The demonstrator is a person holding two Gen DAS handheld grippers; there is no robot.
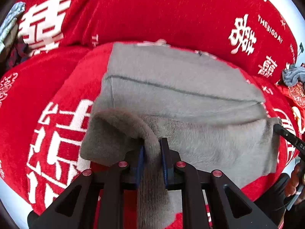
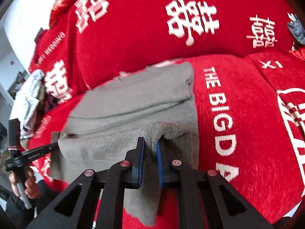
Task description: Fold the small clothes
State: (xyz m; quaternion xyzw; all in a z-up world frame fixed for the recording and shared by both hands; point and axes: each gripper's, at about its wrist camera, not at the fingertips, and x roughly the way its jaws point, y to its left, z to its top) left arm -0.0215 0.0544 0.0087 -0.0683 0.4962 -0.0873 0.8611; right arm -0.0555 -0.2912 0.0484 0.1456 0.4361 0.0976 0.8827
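- The left gripper (image 1: 152,147) has its blue pads pinched tight on a bunched edge of the grey garment (image 1: 181,87).
- The right gripper (image 2: 150,148) is clamped likewise on the garment's opposite near corner.
- From both claws the garment runs toward 12 o'clock, its far part lying on the red blanket (image 1: 171,13), near edge lifted.
- A blue-grey cloth (image 1: 293,75) sits at 3 o'clock.
- In the right view, a hand (image 2: 28,187) at 8 o'clock holds the other handle.

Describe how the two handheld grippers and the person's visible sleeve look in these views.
Both the left gripper and right gripper are black angular frames with triangular cut-outs, round pinkish-red pivot caps and blue pads. The dark sleeve shows at the right-wrist view's lower left.
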